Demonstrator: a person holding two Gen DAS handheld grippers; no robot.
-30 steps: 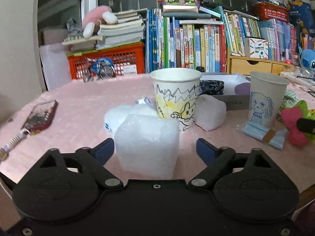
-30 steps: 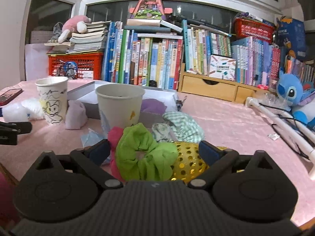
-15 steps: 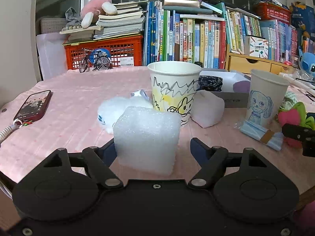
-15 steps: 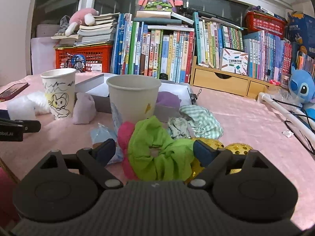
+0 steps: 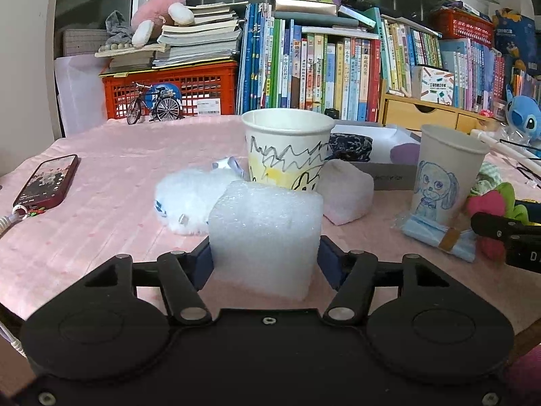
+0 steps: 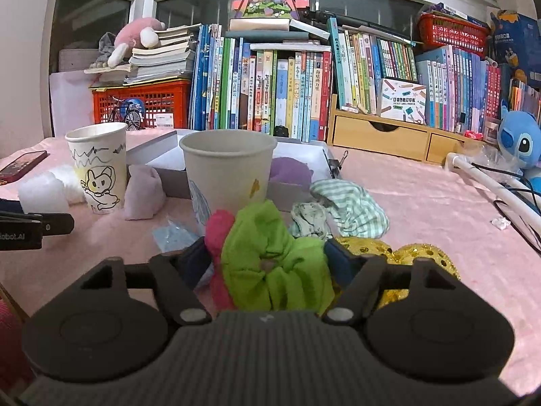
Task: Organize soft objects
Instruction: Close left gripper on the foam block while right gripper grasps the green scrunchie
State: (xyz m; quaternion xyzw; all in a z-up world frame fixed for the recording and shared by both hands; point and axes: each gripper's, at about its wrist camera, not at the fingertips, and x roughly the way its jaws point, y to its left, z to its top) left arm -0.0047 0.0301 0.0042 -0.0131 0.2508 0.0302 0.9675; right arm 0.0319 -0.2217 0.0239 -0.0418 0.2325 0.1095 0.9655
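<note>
Meanwhile my left jaws pinched the white foam block (image 5: 265, 237) resting on the pink bench (image 5: 111, 223), and my right jaws pressed against the green scrunchie (image 6: 274, 264) beside the gold one (image 6: 405, 257).

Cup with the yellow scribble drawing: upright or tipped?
Upright: the scribble-drawn white paper cup stands on the pink tablecloth, rim up.

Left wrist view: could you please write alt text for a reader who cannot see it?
The left gripper has its blue fingers pressed on both sides of a white foam block on a pink tablecloth. Behind stand a doodled paper cup and a cup with a dog drawing; a phone lies far left.
</note>
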